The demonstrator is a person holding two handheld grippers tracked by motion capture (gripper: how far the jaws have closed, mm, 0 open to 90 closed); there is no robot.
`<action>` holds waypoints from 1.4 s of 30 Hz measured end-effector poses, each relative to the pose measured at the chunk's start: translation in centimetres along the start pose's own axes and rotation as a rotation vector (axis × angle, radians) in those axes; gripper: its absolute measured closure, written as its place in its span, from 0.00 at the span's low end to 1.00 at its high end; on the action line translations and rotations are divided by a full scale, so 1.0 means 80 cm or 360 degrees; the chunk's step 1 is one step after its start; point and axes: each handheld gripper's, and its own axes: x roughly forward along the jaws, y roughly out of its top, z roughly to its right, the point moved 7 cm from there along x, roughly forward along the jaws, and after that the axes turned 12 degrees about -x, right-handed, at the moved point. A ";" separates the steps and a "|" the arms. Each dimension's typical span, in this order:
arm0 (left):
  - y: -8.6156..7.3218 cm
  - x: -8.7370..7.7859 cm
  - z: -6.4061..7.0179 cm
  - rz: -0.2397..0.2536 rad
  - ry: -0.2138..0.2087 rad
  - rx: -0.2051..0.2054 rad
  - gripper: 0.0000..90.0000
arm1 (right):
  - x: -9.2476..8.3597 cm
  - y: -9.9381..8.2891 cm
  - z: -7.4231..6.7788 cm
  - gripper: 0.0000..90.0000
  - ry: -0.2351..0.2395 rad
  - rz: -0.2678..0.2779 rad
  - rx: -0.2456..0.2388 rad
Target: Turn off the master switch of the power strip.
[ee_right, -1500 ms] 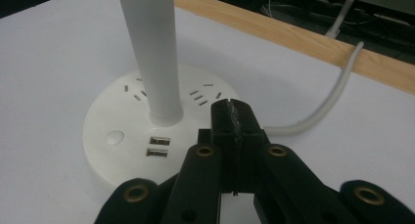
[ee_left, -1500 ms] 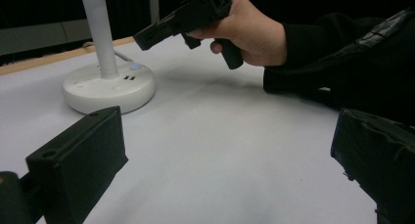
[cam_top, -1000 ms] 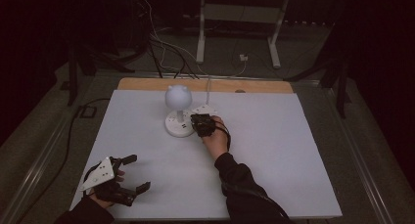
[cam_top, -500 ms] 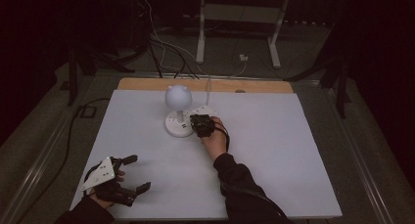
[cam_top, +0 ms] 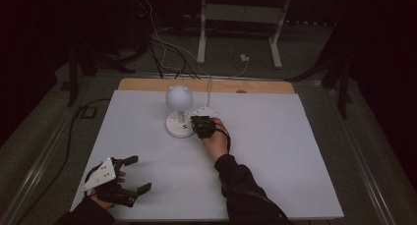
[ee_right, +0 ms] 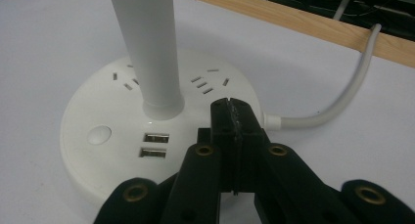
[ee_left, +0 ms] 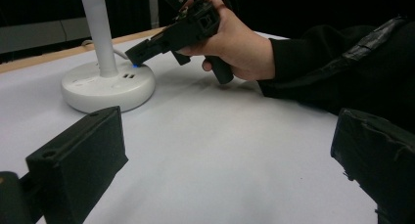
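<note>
Pressing: tips of the right gripper (ee_right: 230,109) set down on the round white base (ee_right: 105,150) of the desk lamp (cam_top: 179,114), jaws closed flat against each other with nothing between them.
Contact spot: on the base's top, just right of the stem (ee_right: 147,48) and beside the two USB ports (ee_right: 155,145); small blue glow at the tips (ee_left: 134,64) in the left gripper view.
Right hand (cam_top: 215,140): wrapped around the gripper's handle, forearm in a dark sleeve (cam_top: 243,193) reaching in from the near edge of the table.
Lamp position: near the far middle of the white tabletop (cam_top: 275,151), upright, globe-shaped head (cam_top: 177,96) on top of a slim white stem.
Base details: socket slots on the top face, one round button (ee_right: 99,134) left of the USB ports.
Cable: white cord (ee_right: 342,94) leaving the base at its right and running over the wooden strip (cam_top: 255,86) at the table's far edge.
Left gripper (cam_top: 132,178): resting at the near left corner of the table, well apart from the lamp, jaws spread wide and holding nothing.
Left gripper aim: toward the lamp base and the right hand, across bare tabletop.
</note>
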 end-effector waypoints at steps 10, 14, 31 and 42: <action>0.000 0.000 0.000 -0.0005 0.0005 -0.0001 0.00 | 0.000 0.001 0.001 1.00 0.0022 -0.0020 -0.0063; -0.001 0.001 0.000 -0.0012 0.0006 -0.0001 0.00 | 0.001 0.002 0.001 1.00 0.0036 -0.0021 -0.0077; 0.000 0.001 0.001 -0.0007 0.0003 -0.0002 0.00 | 0.000 0.006 -0.001 1.00 0.0048 -0.0113 -0.0197; -0.001 0.001 0.000 -0.0014 0.0003 -0.0002 0.00 | 0.001 0.007 -0.002 1.00 0.0033 -0.0145 -0.0212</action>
